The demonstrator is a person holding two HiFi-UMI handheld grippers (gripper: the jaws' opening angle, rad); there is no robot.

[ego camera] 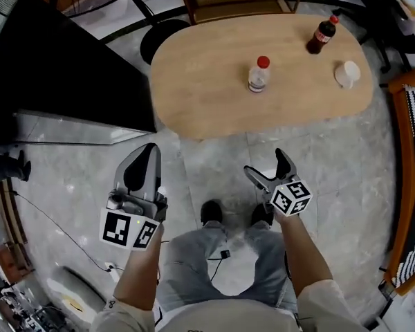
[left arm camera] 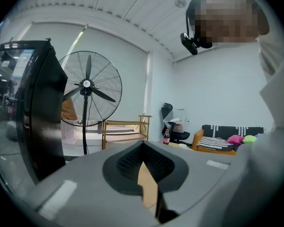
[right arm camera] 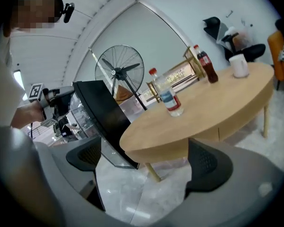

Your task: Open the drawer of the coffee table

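Counter (ego camera: 214, 81), oval, pale wood, stands ahead on grey marbled floor (ego camera: 207, 164). On it: clear bottle (ego camera: 258, 75) with red cap near the middle; dark cola bottle (ego camera: 321, 37) toward the far right; white cup (ego camera: 347, 74) near the right end. All three stand well apart.

Left gripper (ego camera: 150, 147) is held over the floor, short of the counter's near edge and not touching it. Its jaws are closed tip to tip, nothing between them.

Right gripper (ego camera: 265, 163) is also over the floor, clear of the counter. Its jaws are spread wide and empty, with only floor and the counter's edge seen through the gap.

Drawer: front cannot be picked out for sure. One vertical seam (right arm camera: 219, 135) cuts the counter's side band, which lies flush, nothing pulled out.

Black cabinet (ego camera: 55, 68) stands left of the counter, a pedestal fan (left arm camera: 87, 89) beyond it.
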